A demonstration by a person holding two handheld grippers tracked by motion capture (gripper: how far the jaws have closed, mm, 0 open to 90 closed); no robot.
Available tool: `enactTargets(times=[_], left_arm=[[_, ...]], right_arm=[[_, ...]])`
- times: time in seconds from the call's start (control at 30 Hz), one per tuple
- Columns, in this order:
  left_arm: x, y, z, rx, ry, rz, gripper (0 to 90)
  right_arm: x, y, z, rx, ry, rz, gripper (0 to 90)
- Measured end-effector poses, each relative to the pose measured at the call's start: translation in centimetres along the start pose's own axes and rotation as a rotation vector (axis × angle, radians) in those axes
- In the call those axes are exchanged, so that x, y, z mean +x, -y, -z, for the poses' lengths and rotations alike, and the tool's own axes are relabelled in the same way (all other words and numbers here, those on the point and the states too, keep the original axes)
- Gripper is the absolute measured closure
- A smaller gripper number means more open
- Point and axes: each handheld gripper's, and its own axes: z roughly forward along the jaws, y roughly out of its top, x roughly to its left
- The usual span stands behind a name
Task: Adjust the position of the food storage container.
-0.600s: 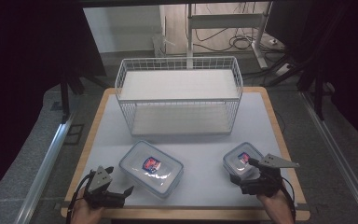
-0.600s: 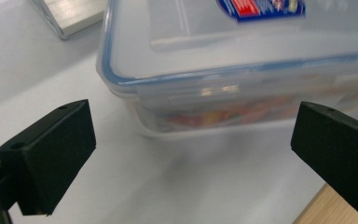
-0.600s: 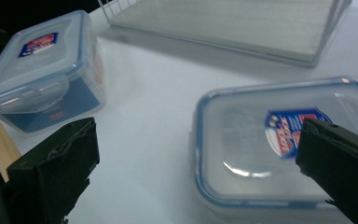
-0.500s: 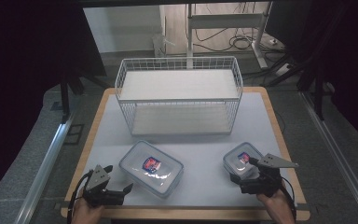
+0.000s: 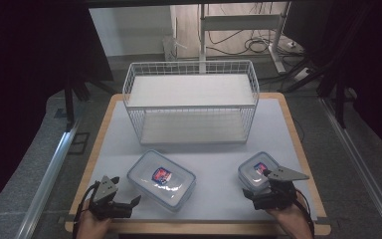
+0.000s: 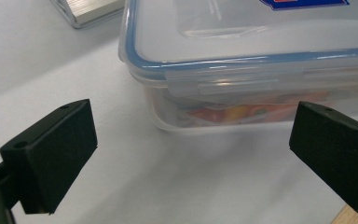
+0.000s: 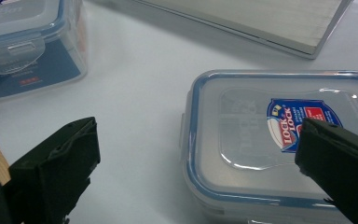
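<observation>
Both grippers (jaws apart) face lidded containers.

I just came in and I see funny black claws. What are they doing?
A person holds a gripper in each hand. The left gripper is open beside the big box. The right gripper is open at the small box. Neither box is gripped yet. A wire shelf stands farther back on the table.
</observation>
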Motion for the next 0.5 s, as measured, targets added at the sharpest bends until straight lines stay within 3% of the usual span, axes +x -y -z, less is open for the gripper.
enactTargets(times=[0.17, 0.37, 0.4, 0.43, 0.47, 0.5], left_arm=[[0.2, 0.1, 0.1, -0.023, 0.011, 0.014, 0.7], [0.0, 0.0, 0.1, -0.028, 0.009, 0.004, 0.9], [-0.1, 0.0, 0.1, -0.022, 0.002, -0.005, 0.9], [-0.1, 0.0, 0.1, -0.022, 0.002, -0.005, 0.9], [-0.1, 0.0, 0.1, -0.023, -0.002, -0.008, 0.9], [-0.1, 0.0, 0.1, -0.022, -0.004, -0.007, 0.9]], right_arm=[[0.0, -0.1, 0.2, -0.011, 0.02, 0.0, 6.5], [0.3, -0.4, 0.6, -0.022, 0.039, 0.009, 21.2], [0.6, -0.6, 0.6, -0.014, 0.032, 0.01, 29.4], [0.6, -0.6, 0.6, -0.014, 0.032, 0.01, 29.4], [0.9, -0.7, 0.6, 0.001, 0.017, 0.01, 40.2], [1.0, -0.8, 0.5, 0.003, 0.005, 0.014, 43.7]])
